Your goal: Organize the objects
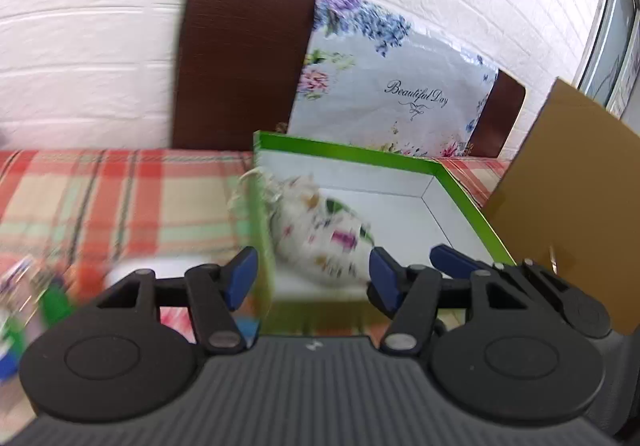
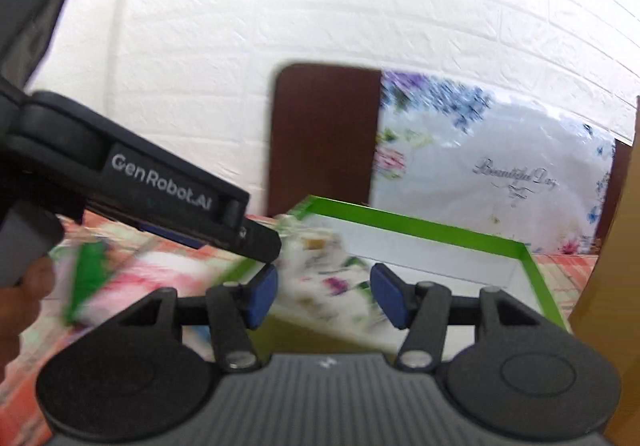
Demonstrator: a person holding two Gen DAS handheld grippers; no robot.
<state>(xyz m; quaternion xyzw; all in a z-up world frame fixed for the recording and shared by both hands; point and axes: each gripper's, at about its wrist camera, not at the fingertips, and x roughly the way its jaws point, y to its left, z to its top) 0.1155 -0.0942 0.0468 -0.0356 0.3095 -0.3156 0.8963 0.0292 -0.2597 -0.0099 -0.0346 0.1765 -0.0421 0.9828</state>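
Note:
A green-rimmed box (image 1: 352,151) with a white inside sits on the plaid tablecloth (image 1: 120,189). A white floral drawstring pouch (image 1: 320,234) lies in the box's near left corner; it also shows blurred in the right wrist view (image 2: 324,278). My left gripper (image 1: 312,274) is open, straddling the box's left wall just in front of the pouch. My right gripper (image 2: 324,296) is open, hovering over the box's near edge (image 2: 416,226), the pouch between its blue pads. The left gripper's body (image 2: 160,185) crosses the right wrist view on the left.
A floral "Beautiful Day" bag (image 1: 384,93) and a dark brown board (image 1: 244,61) lean on the white brick wall behind the box. A brown cardboard sheet (image 1: 568,181) stands at the right. Blurred green and white items (image 1: 36,298) lie at the left.

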